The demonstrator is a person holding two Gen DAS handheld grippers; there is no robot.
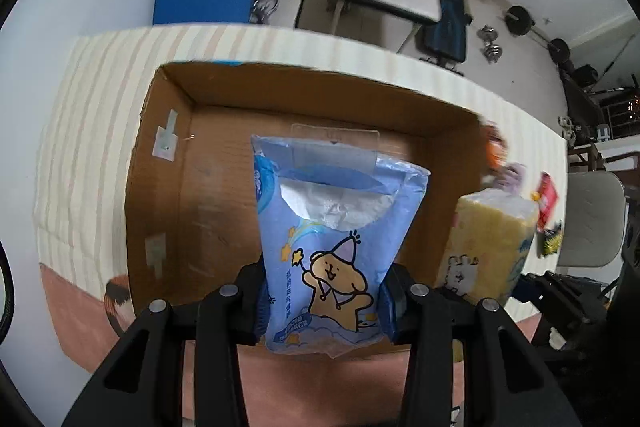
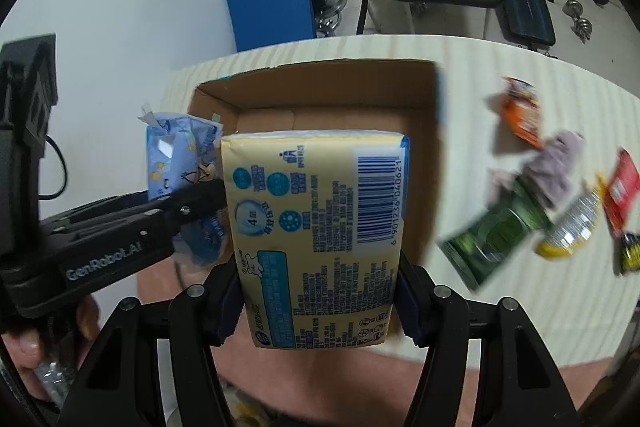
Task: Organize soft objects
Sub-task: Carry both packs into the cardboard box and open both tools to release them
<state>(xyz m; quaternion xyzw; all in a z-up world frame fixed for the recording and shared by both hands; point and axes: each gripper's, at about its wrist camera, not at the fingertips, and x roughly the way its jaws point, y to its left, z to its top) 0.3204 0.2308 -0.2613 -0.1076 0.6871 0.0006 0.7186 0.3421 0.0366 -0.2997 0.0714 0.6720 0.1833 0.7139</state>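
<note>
Left gripper (image 1: 326, 301) is clamped on the lower end of a blue tissue pack (image 1: 334, 231), its torn top opening facing away from the jaws. Right gripper (image 2: 320, 301) is clamped across a yellow tissue pack (image 2: 316, 227), barcode side toward the camera. Both packs hang above the open cardboard box (image 1: 168, 163), which sits on the striped tablecloth (image 1: 92, 107) and appears bare inside. Relative to the box, the blue pack is over the middle and the yellow pack is over the right-hand edge.

Hazards from this position:
- Collision: the two packs are near each other above the box; lowering both together may press one against the other and shift a grip.
- Misplacement: the yellow pack, if released at the box rim, may catch the wall and tip out toward the green bottle (image 2: 496, 231) and snack packets (image 2: 520, 111) beside the box.
- Spillage: loose tissue may pull out of the torn blue pack.
</note>
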